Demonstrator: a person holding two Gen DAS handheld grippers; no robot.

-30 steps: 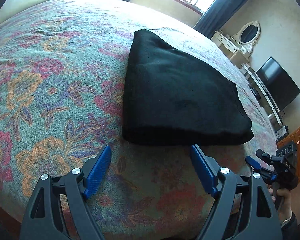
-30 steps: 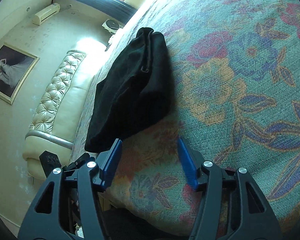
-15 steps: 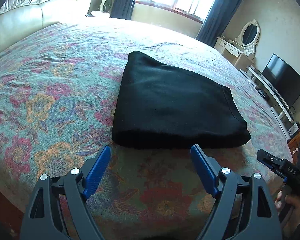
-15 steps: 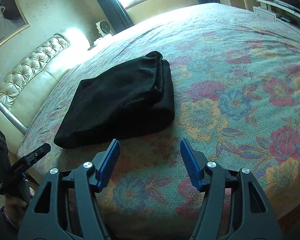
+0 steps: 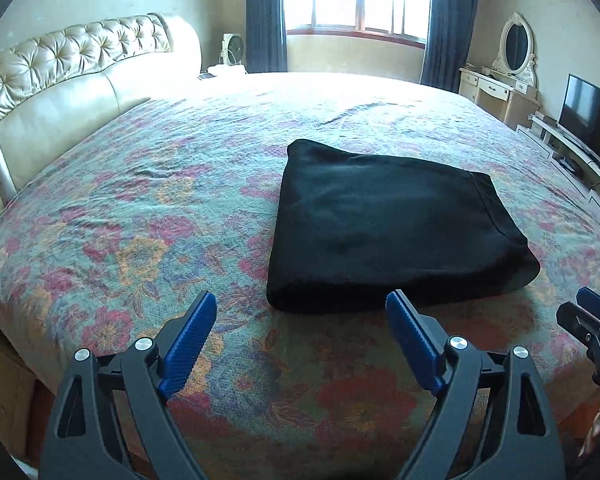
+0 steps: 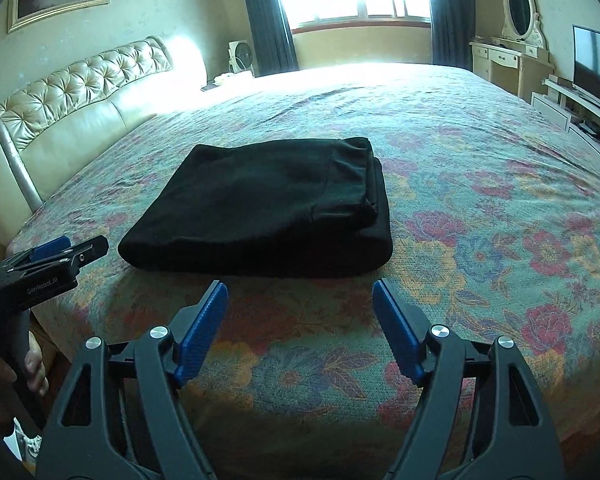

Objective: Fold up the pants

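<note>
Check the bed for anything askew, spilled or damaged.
Nothing stands out. The black pants lie folded in a compact stack on the floral bedspread. The left gripper is open and empty; the right gripper is opening, also empty.

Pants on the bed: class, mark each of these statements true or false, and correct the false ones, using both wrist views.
1. The pants lie folded into a compact black stack on the bed. True.
2. The left tongs are clamped on the pants. False: nothing is between them; they hang apart from the pants, over the bedspread.
3. The right tongs hold nothing. True: their jaws are opening, with only bedspread showing between them.
4. The pants hang over the headboard. False: they lie flat on the bedspread, away from it.
5. A television stands at the right side of the room. True.
</note>
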